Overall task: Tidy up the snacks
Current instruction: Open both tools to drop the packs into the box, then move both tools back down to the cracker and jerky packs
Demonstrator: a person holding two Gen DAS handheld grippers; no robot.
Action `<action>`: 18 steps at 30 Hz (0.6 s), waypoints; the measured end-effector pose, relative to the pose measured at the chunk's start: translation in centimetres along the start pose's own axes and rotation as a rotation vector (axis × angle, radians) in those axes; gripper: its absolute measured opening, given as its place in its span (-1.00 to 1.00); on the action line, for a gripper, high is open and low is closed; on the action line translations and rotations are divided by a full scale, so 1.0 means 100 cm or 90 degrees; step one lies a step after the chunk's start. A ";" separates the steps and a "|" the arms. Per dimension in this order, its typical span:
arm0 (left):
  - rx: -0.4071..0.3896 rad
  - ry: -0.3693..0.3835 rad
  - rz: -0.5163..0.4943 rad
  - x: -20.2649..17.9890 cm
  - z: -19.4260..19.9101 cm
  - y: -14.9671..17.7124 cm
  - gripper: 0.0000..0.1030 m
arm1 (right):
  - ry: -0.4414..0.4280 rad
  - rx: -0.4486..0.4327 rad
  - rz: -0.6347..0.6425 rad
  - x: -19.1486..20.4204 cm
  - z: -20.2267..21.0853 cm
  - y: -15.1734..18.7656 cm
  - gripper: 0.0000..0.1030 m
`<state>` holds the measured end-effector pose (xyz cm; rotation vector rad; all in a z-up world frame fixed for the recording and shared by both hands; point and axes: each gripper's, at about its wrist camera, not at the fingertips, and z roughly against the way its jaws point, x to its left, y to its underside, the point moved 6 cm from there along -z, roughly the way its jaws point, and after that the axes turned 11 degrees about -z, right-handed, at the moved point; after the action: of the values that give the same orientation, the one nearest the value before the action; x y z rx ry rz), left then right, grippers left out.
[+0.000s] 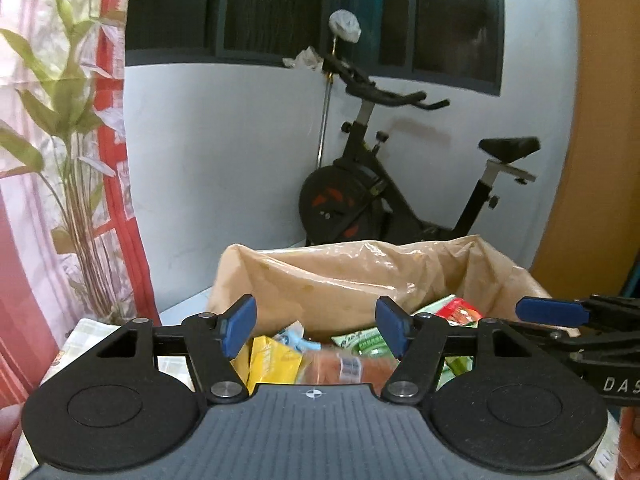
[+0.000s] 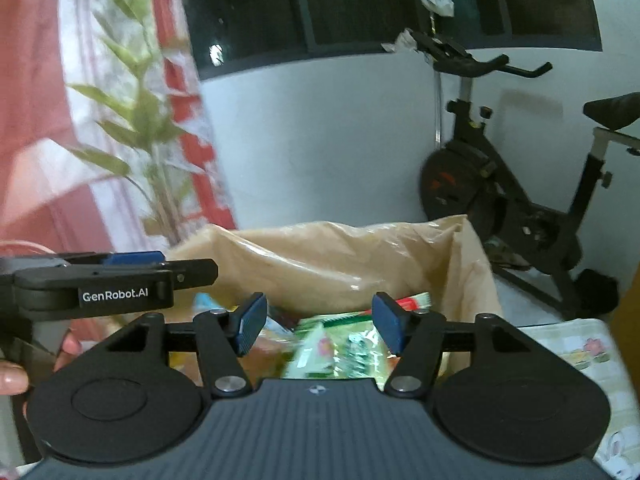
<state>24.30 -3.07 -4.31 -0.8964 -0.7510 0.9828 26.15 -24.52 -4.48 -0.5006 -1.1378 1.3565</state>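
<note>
Yellow, green, red and orange snack packets [image 1: 276, 360] are seen heaped inside a tan plastic bag [image 1: 340, 276] on the counter [image 2: 576, 344], with both left tongs [image 1: 316, 328] and right tongs [image 2: 318, 322] held open and empty above them.

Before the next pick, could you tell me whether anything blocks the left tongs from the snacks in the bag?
Nothing visible does: the open left tongs hang over the tan plastic bag's mouth, yellow snack packet directly below.

A pale wall [image 1: 224, 152] runs under a dark window [image 1: 280, 8] that catches a glare of light. A black exercise bike [image 1: 400, 184] stands against the wall. A red-and-white curtain [image 1: 116, 160] and a leafy plant [image 1: 68, 120] fill the left.
</note>
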 end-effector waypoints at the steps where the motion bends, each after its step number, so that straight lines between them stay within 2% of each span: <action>1: -0.006 0.004 0.004 0.002 0.013 0.003 0.33 | -0.011 -0.006 0.003 0.003 0.007 0.002 0.20; 5: -0.015 0.016 0.017 0.009 0.051 0.019 0.33 | -0.044 -0.029 0.049 0.019 0.038 0.019 0.20; 8: -0.009 0.013 0.020 0.010 0.070 0.043 0.33 | -0.062 -0.043 0.084 0.030 0.058 0.039 0.20; 11: 0.013 -0.007 0.022 0.011 0.075 0.071 0.33 | -0.073 -0.041 0.096 0.034 0.071 0.062 0.20; 18: 0.099 0.020 0.119 0.015 0.063 0.131 0.31 | -0.078 0.009 0.061 0.027 0.081 0.116 0.19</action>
<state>14.63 3.68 -13.01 -0.8548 -0.5636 1.1730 13.02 -22.06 -9.87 -0.4724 -1.2165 1.4941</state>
